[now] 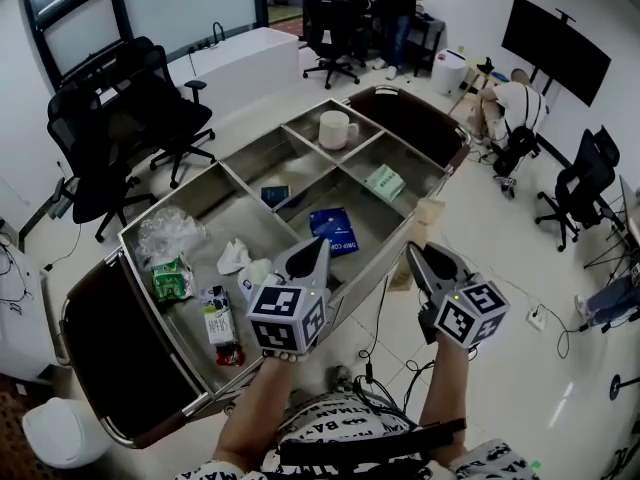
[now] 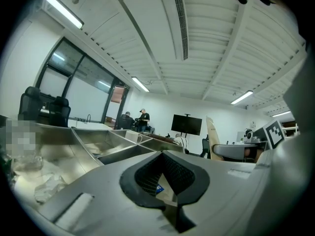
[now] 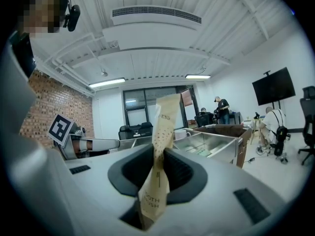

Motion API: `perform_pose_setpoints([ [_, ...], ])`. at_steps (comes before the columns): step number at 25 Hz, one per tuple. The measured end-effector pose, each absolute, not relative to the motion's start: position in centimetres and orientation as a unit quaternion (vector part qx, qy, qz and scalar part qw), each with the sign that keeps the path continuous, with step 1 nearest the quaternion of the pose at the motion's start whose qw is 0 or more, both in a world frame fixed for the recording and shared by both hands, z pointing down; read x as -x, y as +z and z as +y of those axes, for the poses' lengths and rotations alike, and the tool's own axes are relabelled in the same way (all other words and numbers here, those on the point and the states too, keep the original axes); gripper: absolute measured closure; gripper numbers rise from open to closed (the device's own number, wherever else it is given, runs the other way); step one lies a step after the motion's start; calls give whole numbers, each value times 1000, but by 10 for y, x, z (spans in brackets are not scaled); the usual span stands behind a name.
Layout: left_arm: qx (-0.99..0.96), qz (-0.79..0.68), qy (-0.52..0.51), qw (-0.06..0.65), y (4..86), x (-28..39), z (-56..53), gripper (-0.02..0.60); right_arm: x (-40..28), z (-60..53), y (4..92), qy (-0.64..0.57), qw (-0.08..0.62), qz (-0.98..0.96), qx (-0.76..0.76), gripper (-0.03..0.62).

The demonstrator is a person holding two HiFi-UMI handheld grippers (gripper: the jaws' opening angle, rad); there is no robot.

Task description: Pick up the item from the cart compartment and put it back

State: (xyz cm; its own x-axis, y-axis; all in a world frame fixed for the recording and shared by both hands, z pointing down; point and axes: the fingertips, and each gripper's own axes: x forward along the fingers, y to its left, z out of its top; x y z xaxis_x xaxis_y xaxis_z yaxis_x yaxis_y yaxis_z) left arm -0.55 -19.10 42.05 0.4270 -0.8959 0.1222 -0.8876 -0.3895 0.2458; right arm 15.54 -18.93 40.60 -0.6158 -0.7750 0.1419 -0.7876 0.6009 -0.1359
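Paper packet (image 3: 162, 132) stands pinched between jaws of the level right gripper (image 1: 413, 253).

Bright, even light falls from ceiling strips (image 2: 63, 11) — shadows are soft, with a mild sheen on the steel cart (image 1: 255, 156) and the pale floor (image 1: 480, 258). All views are fisheye, bent at the edges; both gripper views go black at the corners and blur the nearest foreground, low in frame.

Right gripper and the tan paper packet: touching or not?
Touching. The right gripper view shows the right gripper with both pads pressed on the tan paper packet from either side, and the packet stands up between them.
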Motion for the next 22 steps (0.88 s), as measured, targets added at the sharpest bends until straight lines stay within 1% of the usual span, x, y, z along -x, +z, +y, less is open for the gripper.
perform_pose_setpoints([
  [7,-830,-540,-11,137,423,8,-187,581,-153,-185,408,94,34,-897,-431,514],
  [11,-827,-543,-3,142,427,7,-188,581,-153,-190,404,82,48,-900,-426,514],
  [17,-823,-552,-10,134,418,10,-194,581,-137,-213,348,13,53,-918,-393,514],
  [22,-819,-559,-20,128,406,15,-199,581,-108,-237,306,-49,84,-931,-351,514],
])
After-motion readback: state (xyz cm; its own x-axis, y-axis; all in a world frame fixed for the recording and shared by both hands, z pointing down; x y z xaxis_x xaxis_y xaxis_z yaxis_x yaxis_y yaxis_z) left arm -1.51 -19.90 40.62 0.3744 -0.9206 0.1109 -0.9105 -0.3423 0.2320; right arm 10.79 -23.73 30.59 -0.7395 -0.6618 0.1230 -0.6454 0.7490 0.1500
